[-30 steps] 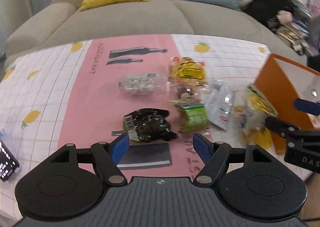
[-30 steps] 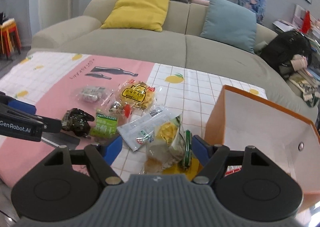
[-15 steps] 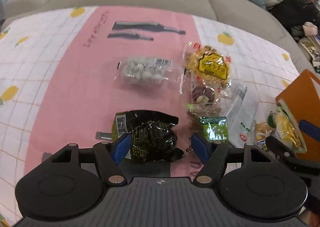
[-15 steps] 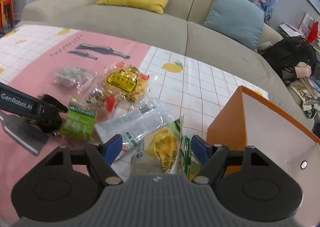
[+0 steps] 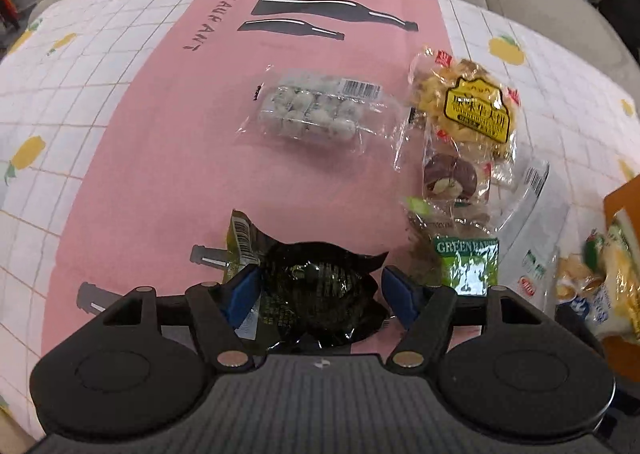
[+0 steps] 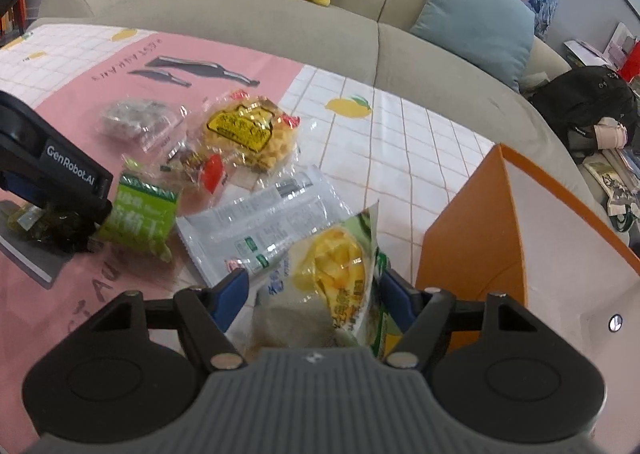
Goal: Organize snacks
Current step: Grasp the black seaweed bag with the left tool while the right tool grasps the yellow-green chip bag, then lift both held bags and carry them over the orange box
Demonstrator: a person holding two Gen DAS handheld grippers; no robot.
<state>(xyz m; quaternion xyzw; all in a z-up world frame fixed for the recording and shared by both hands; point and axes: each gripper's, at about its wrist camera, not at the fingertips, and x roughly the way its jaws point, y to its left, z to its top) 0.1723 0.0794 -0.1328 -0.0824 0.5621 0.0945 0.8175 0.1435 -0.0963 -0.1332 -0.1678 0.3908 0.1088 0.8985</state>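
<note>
Left wrist view: the left claw (image 5: 320, 292) straddles a dark crinkled snack packet (image 5: 320, 294) at 6 o'clock on the desk (image 5: 120, 157); its jaws have just been closing, whether the blue pads grip cannot be told. A clear pack of pale balls (image 5: 316, 113) lies at 12 o'clock, a yellow-labelled biscuit bag (image 5: 472, 109) at 1 o'clock, a green packet (image 5: 468, 262) at 3 o'clock. Right wrist view: the right claw (image 6: 314, 294), jaws likewise closing, brackets a mango-printed snack bag (image 6: 336, 274) at 6 o'clock, contact uncertain; the orange paper bag (image 6: 472, 242) stands open at 3 o'clock.
</note>
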